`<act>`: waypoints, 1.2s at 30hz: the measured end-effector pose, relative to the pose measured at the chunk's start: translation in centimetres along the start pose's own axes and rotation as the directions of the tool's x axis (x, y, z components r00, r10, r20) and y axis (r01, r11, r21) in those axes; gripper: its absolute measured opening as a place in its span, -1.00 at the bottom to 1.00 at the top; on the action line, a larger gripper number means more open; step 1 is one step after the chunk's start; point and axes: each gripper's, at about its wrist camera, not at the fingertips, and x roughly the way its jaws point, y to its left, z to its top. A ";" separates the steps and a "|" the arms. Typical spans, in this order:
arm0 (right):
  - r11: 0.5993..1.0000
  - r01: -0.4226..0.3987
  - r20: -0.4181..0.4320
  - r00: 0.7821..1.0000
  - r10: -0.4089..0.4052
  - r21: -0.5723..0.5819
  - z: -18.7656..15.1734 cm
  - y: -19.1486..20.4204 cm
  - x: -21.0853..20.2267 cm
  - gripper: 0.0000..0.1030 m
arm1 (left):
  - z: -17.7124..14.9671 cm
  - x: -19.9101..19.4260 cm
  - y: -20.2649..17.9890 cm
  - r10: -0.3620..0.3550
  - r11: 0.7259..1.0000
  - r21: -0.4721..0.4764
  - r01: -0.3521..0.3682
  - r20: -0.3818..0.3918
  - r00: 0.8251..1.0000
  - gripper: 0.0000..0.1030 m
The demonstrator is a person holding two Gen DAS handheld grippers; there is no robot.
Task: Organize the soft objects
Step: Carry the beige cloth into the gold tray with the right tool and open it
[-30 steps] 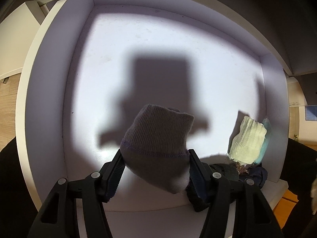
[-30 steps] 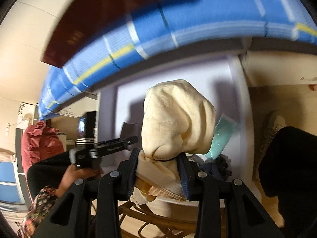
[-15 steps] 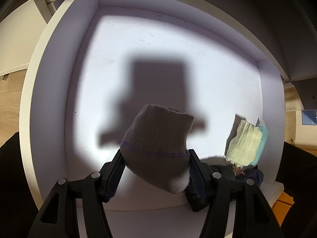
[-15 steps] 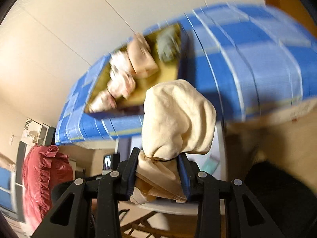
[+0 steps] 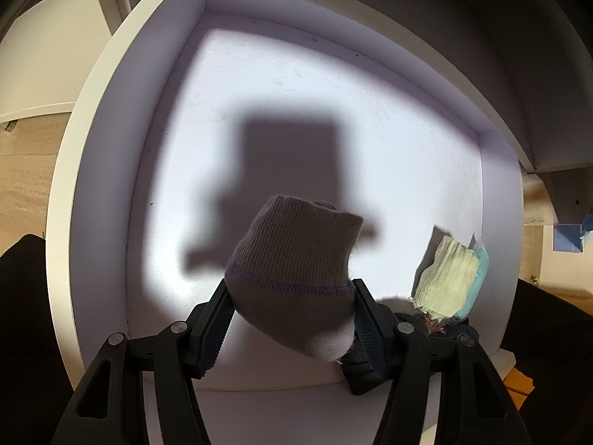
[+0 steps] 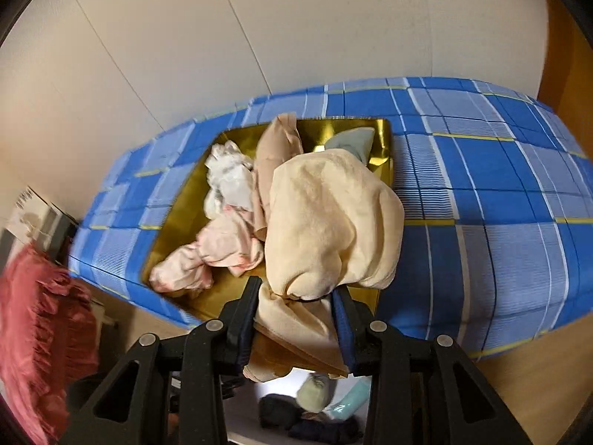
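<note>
My left gripper [image 5: 291, 315] is shut on a grey knitted sock [image 5: 296, 278] and hangs over the white drawer [image 5: 111, 193], pointing steeply down. A pale green cloth [image 5: 448, 278] with a turquoise item behind it leans in the drawer's right corner. My right gripper [image 6: 296, 307] is shut on a cream soft cloth [image 6: 330, 226], held above a gold tray [image 6: 178, 222] on a blue checked bed cover [image 6: 481, 193]. In the tray lie a pink cloth [image 6: 211, 256], a white cloth [image 6: 229, 178], a beige cloth [image 6: 278, 144] and a grey-green one [image 6: 352, 141].
Dark socks [image 5: 456, 330] lie at the drawer's lower right corner; they also show under my right gripper with a green sock [image 6: 315, 393]. A red ruffled fabric [image 6: 40, 333] is at the left. A cream wall [image 6: 259, 29] stands behind the bed.
My right gripper rose with the cream cloth from the drawer's level to above the bed, so the gold tray came into view. My left gripper shifted slightly over the drawer, still holding the sock.
</note>
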 end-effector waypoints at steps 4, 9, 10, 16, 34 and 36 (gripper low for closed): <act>0.999 0.044 -0.051 0.998 -0.045 -0.018 0.9 0.1 2.6 -0.26 | 0.1 -0.5 -0.1 -0.013 1.000 -0.004 0.013 0.007 1.000 0.22; 0.994 0.101 -0.085 0.991 -0.105 -0.044 1.2 0.3 4.8 -0.21 | 0.1 -0.6 -0.2 -0.019 1.000 -0.001 0.019 0.006 1.000 0.22; 0.992 0.115 -0.089 0.989 -0.119 -0.054 1.2 0.3 5.2 -0.21 | 0.1 -0.6 -0.1 -0.023 1.000 -0.004 0.023 0.006 1.000 0.22; 0.978 0.167 -0.054 0.983 -0.174 -0.123 0.5 0.8 5.5 0.21 | 0.2 -1.0 0.3 -0.027 0.999 -0.018 0.027 0.009 1.000 0.22; 0.996 0.086 0.202 0.975 -0.089 0.021 -7.6 -2.1 -0.4 0.48 | -0.2 -2.3 -0.1 -0.043 0.999 -0.031 0.045 0.065 0.997 0.22; 0.995 0.089 0.186 0.978 -0.098 0.054 -9.2 -3.0 0.1 0.48 | -0.3 -2.6 -0.2 -0.045 0.999 -0.027 0.047 0.073 0.996 0.22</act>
